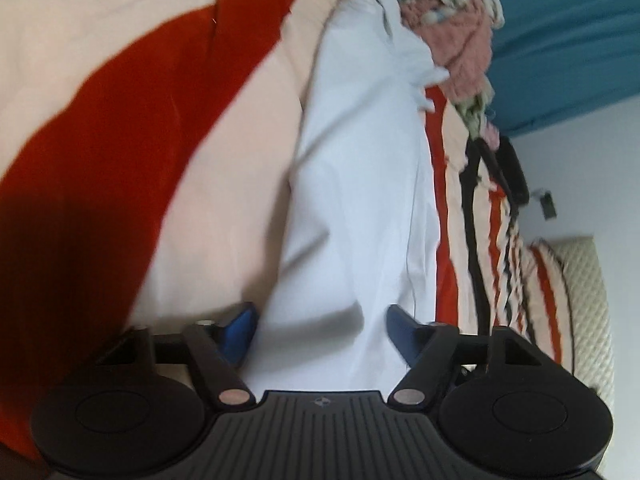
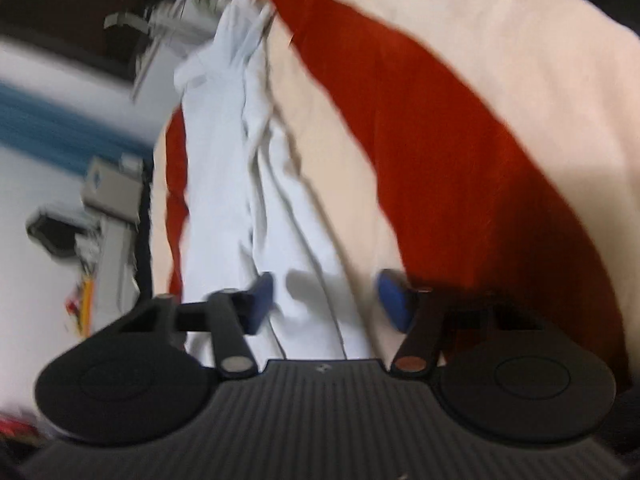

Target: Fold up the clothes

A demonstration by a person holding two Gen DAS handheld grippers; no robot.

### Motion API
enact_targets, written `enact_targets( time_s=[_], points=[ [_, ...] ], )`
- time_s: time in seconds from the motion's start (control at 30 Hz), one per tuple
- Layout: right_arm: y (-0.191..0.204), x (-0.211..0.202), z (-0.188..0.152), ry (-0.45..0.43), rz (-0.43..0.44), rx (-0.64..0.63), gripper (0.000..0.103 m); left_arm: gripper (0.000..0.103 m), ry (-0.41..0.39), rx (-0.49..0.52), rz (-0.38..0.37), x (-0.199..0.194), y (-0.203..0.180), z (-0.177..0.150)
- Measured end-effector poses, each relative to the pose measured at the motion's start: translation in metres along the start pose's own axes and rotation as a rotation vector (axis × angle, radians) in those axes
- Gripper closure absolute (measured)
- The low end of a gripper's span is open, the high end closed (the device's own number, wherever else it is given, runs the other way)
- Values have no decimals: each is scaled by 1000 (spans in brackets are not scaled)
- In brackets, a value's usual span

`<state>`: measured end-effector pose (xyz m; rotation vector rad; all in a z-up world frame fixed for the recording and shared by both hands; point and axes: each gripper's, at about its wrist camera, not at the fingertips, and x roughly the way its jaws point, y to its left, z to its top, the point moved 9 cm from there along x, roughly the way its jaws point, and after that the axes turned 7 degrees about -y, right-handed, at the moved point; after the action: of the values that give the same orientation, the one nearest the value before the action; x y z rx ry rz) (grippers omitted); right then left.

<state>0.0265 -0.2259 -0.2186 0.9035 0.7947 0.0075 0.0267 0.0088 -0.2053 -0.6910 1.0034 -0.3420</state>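
Fingers of both the left gripper and right gripper stand wide astride the white garment on the striped bedspread; grasping comes next, needing closure on fabric.

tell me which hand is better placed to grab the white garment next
Left, probably. The left gripper is open with the white garment filling the gap between its fingers. The right gripper is also open, but half its gap is over the blanket.

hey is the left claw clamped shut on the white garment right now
No, the left claw stands wide open, its blue fingers apart with the white garment lying between them.
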Motion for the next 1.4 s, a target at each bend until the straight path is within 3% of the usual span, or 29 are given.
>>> enact_targets(
  time_s=[0.03, 0.17, 0.23, 0.43, 0.6, 0.67, 0.8, 0.9, 0.97, 1.03, 1.07, 1.4],
  points=[
    [3, 0, -3, 13, 4, -16, 73, 47, -4, 19, 12, -2, -1, -5],
    [7, -6, -11, 24, 25, -5, 76, 90, -32, 1, 32, -13, 4, -15],
    [2, -11, -15, 12, 24, 27, 75, 94, -41, -52, 1, -20, 8, -16],
    [-7, -15, -19, -16, -23, 56, 74, 89, -24, -99, -10, -24, 13, -21],
    [-5, -13, -28, 24, 27, 90, 71, 71, 21, -117, -13, -16, 11, -30],
    [-3, -12, -33, 54, 62, 115, 71, 71, 31, -113, -8, -13, 10, -33],
    [-4, -9, -35, 61, 59, 134, 71, 74, 36, -121, 1, -8, 10, -33],
    [-4, -8, -34, 53, 56, 130, 71, 82, 32, -143, 7, -10, 15, -33],
    [-2, -11, -32, 30, 58, 115, 73, 92, 16, -157, -9, -13, 14, -30],
    [0, -14, -31, 7, 60, 99, 89, 97, -22, -157, -53, -28, 3, -23],
    [1, -16, -30, -5, 61, 92, 89, 98, -40, -157, -75, -35, -3, -19],
    [59, -93, 5, -259, 320, 64, 93, 99, -227, -155, -292, -116, -56, 16]
  ],
)
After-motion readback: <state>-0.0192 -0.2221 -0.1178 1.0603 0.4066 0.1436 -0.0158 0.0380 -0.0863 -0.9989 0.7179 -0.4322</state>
